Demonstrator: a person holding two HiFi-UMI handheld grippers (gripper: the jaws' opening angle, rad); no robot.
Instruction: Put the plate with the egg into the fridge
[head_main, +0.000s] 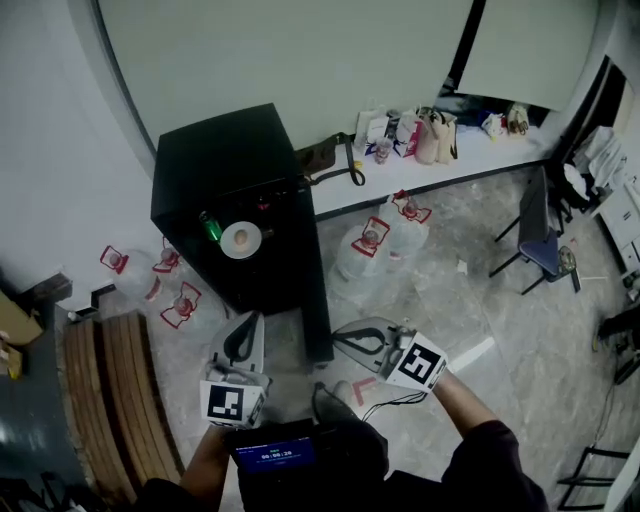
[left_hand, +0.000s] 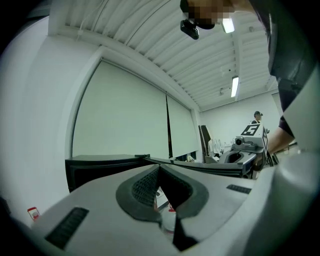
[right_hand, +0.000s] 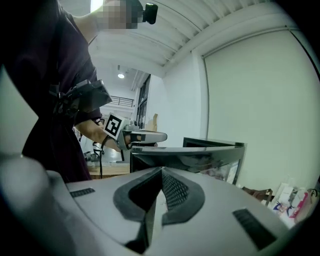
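The black fridge (head_main: 225, 165) stands against the wall with its door (head_main: 316, 300) swung open toward me. Inside it, a white plate with the egg (head_main: 241, 239) lies on a shelf beside a green bottle (head_main: 210, 227). My left gripper (head_main: 247, 320) hovers just in front of the fridge opening, shut and empty. My right gripper (head_main: 342, 338) is on the other side of the door's outer edge, also shut with nothing in it. In the left gripper view the jaws (left_hand: 160, 169) meet, facing the fridge (left_hand: 100, 167). In the right gripper view the jaws (right_hand: 161, 171) are together, near the door (right_hand: 190, 156).
Water jugs with red handles stand on the floor left (head_main: 165, 262) and right (head_main: 372, 240) of the fridge. A wooden bench (head_main: 110, 390) is at the left. Bags (head_main: 420, 135) line a low ledge at the back, and a chair (head_main: 535, 235) stands at the right.
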